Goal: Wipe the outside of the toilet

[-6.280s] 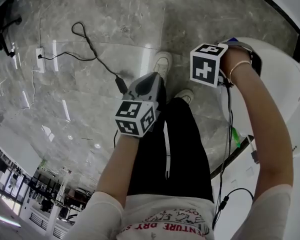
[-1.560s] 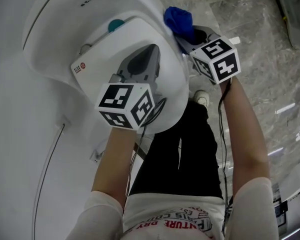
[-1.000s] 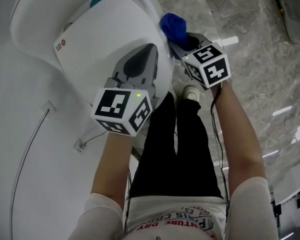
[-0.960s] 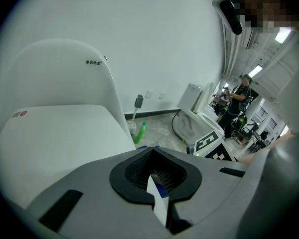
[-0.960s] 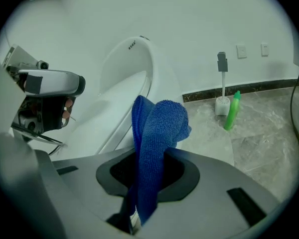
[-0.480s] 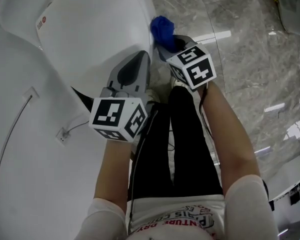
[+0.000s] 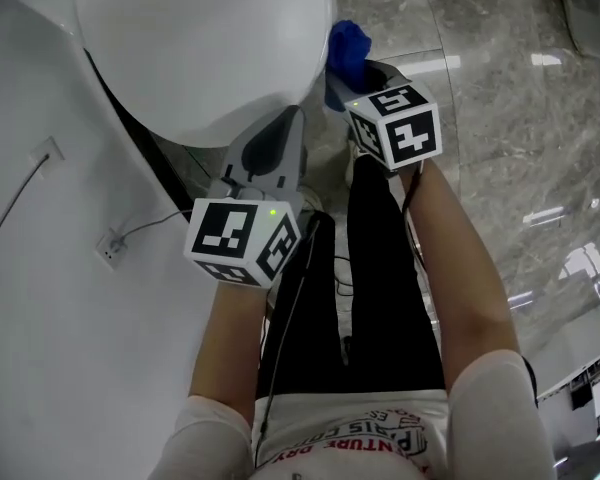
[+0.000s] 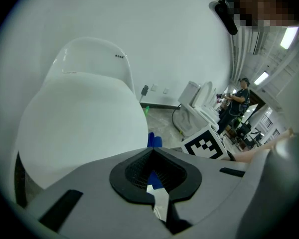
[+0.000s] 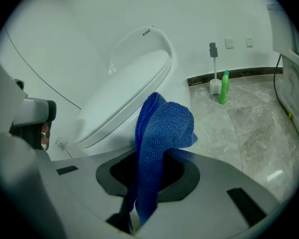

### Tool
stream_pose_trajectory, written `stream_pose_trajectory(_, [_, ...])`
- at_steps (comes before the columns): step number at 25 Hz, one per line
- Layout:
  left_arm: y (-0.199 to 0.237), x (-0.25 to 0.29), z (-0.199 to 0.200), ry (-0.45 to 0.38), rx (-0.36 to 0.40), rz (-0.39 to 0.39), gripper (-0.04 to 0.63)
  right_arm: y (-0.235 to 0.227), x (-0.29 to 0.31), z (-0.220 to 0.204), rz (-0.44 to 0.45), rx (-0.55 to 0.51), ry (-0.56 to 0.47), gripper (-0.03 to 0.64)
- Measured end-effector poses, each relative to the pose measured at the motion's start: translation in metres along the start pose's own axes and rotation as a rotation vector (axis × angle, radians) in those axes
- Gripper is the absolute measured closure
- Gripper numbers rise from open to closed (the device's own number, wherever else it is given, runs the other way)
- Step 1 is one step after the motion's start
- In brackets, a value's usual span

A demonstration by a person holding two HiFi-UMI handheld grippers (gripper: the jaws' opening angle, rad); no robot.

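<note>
Beside the toilet [image 7: 200, 58], blue cloth [image 9: 162, 128] upright, pinched in right tool [image 9: 147, 171]; left tool [image 8: 154, 176] pressed together.

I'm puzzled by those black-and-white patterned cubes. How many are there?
2. The left cube rides the left gripper beside the toilet; the right cube rides the right gripper, which grips the blue cloth. None seems hidden.

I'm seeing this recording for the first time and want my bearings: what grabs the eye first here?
The bright blue cloth stands out, clamped in the right gripper, close beside the white toilet. The toilet's big rounded shell fills the head view's upper left, with the empty left gripper near it. A green bottle stands by the far wall.
</note>
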State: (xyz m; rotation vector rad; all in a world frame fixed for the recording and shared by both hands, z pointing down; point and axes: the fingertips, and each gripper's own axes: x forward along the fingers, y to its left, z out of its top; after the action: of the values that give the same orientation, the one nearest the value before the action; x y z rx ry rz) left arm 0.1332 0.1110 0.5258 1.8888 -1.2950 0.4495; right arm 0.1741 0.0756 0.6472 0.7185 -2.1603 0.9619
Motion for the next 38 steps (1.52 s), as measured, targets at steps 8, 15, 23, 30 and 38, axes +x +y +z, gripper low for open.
stream_pose_trajectory(8, [0.033,-0.054,-0.060,0.024,0.006,0.026,0.588,0.048,0.007,-0.039,-0.050,0.074,-0.001,0.540])
stream_pose_trajectory(15, [0.062,-0.086,-0.105,0.035,-0.034,0.045,0.588,0.082,0.021,-0.057,-0.110,0.164,-0.007,0.540])
stream_pose_trajectory(23, [0.099,-0.125,-0.119,-0.007,-0.074,0.086,0.588,0.125,0.044,-0.073,-0.114,0.139,0.081,0.540])
stream_pose_trajectory(30, [0.124,-0.149,-0.138,-0.019,-0.102,0.106,0.588,0.172,0.063,-0.081,-0.054,0.068,0.119,0.540])
stream_pose_trajectory(38, [0.135,-0.177,-0.157,-0.009,-0.158,0.157,0.588,0.219,0.064,-0.085,0.042,-0.008,0.140,0.540])
